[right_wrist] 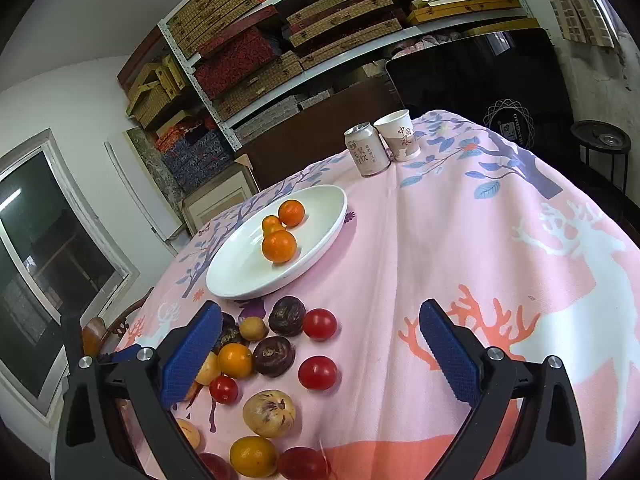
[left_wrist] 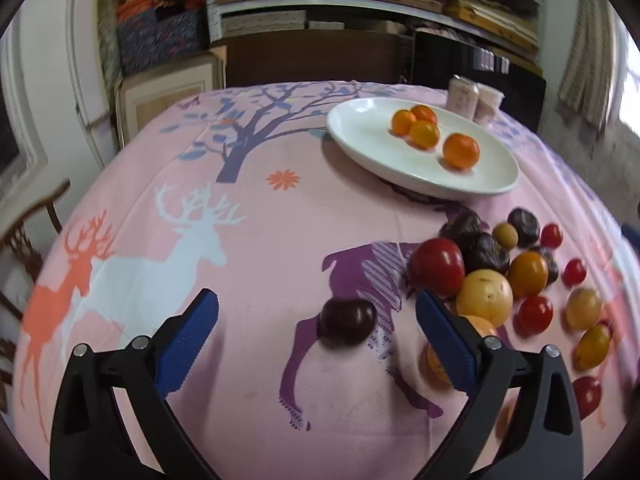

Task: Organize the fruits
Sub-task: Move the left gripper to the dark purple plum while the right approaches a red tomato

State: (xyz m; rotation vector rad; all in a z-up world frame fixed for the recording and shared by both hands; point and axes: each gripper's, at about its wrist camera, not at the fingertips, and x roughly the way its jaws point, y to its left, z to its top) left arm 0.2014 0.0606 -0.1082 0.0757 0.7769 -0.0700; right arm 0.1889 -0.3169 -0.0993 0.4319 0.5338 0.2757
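Four oranges (left_wrist: 460, 150) on white plate (left_wrist: 360, 136) at one o'clock, loose fruit pile (left_wrist: 500, 272) at three; pink deer-print worktop (left_wrist: 260, 220), stacked shelves (right_wrist: 280, 40) behind. Left gripper (left_wrist: 317, 316) and right gripper (right_wrist: 320, 330) fingers spread wide, empty.

The bench (right_wrist: 460, 240), under a pink deer-print cloth, bears a white plate (right_wrist: 240, 276), loose fruits (right_wrist: 280, 356) beside it, and a can (right_wrist: 366, 152) and cup (right_wrist: 400, 136) at its far edge
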